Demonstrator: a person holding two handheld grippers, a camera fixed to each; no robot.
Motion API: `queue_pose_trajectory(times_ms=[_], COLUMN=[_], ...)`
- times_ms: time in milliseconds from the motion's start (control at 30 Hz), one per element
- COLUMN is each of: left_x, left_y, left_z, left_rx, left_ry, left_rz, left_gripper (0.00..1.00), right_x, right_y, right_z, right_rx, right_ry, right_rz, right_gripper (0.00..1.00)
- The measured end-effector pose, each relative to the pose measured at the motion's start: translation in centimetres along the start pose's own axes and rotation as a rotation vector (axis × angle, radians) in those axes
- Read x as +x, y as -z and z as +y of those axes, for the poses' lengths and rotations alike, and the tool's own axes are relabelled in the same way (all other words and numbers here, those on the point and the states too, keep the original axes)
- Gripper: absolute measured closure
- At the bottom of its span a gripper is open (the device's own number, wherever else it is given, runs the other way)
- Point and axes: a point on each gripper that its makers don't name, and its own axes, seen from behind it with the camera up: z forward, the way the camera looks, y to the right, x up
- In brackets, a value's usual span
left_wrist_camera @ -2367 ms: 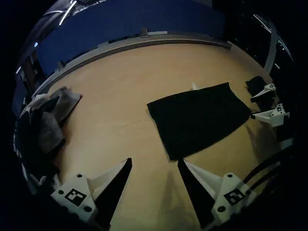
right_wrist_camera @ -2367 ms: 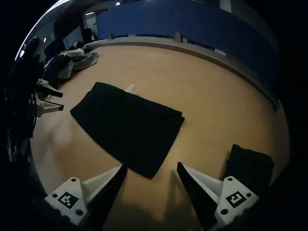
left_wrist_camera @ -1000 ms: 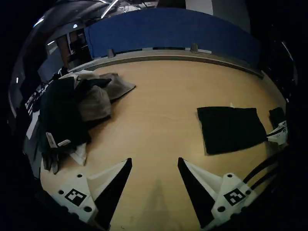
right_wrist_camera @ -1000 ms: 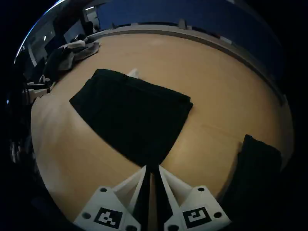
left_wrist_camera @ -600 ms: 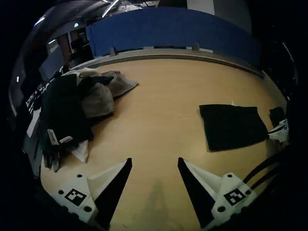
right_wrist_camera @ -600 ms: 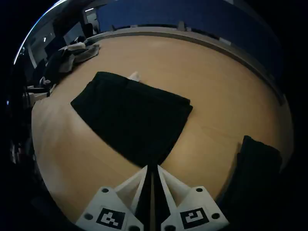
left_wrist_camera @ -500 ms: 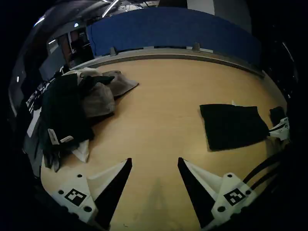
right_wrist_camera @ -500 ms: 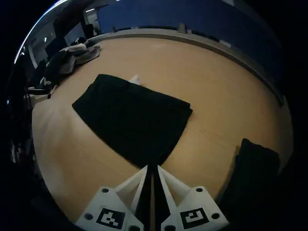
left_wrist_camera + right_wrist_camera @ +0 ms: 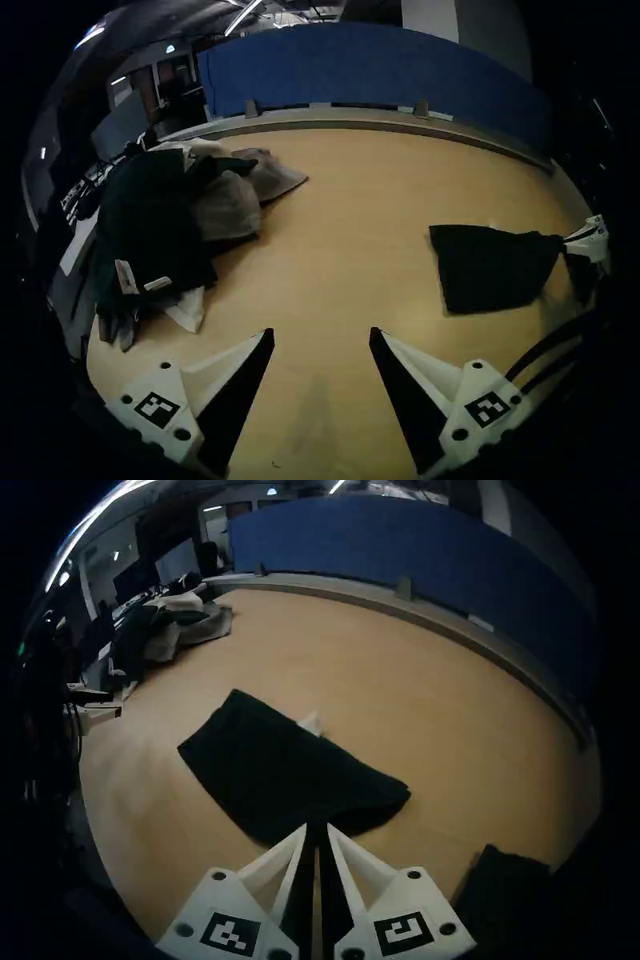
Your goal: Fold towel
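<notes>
A black towel point(image 9: 280, 776) lies folded on the wooden table point(image 9: 448, 712), a white tag point(image 9: 310, 720) poking out at its far edge. My right gripper point(image 9: 318, 828) is shut on the towel's near corner, which is raised off the table. In the left gripper view the same towel point(image 9: 488, 268) lies at the right, its far corner pulled up by the right gripper point(image 9: 588, 236). My left gripper point(image 9: 320, 330) is open above bare wood, well away from the towel and holding nothing.
A heap of dark and grey clothes point(image 9: 172, 220) covers the table's left end. A second dark folded cloth point(image 9: 500, 880) lies near the right gripper. A blue partition point(image 9: 376, 68) runs behind the table's far edge. The left gripper point(image 9: 92, 704) appears small at the left.
The right gripper, open 2.4 s ago, has shut on the towel's near corner and now lifts it up and back. The left gripper has drifted slightly and stays open.
</notes>
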Motion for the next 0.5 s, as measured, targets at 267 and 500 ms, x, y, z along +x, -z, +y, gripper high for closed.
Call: queue_pose_trajectory(times_ms=[267, 500], left_x=[-0.6, -1.3], left_y=[1.1, 1.9], left_z=[-2.4, -4.5], left_rx=[0.023, 0.044], left_ry=[0.049, 0.084], left_rz=[0.008, 0.013], left_gripper=[0.12, 0.12], right_x=[5.0, 7.4], right_y=[-2.0, -3.9], right_z=[-3.2, -7.1], right_rx=[0.045, 0.101], right_ry=[0.096, 0.168], right_rz=[0.017, 0.010], right_gripper=[0.97, 0.97])
